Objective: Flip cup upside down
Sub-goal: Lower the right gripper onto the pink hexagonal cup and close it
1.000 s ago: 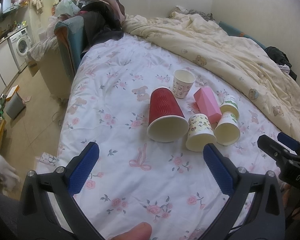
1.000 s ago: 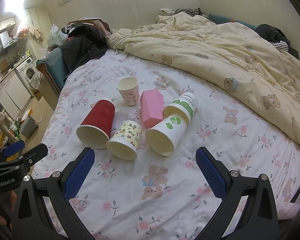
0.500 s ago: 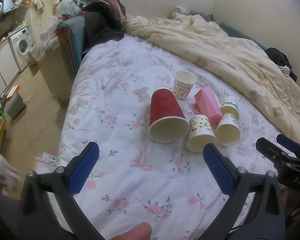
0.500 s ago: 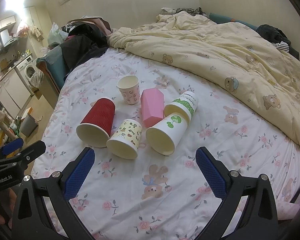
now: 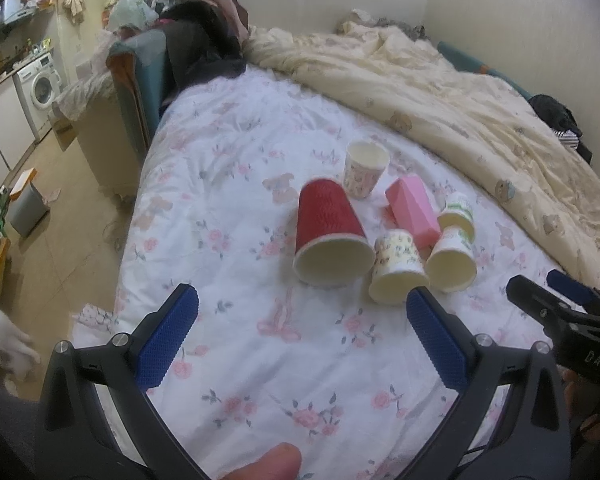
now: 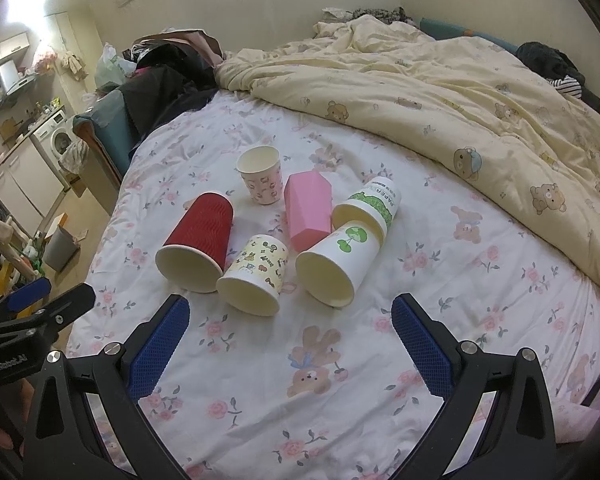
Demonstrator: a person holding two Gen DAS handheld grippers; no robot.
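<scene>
Six cups [image 6: 198, 243] clustered on bed [image 6: 380, 380]; both grippers apparently empty, spread.

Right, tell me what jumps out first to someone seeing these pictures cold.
A cluster of cups on the floral bedsheet: the big red cup lies on its side at the left, with a cartoon-print cup and a green-logo cup tipped beside it. Behind them, one small pink-patterned cup stands upright. Both the left gripper and the right gripper hover open, holding nothing.
</scene>
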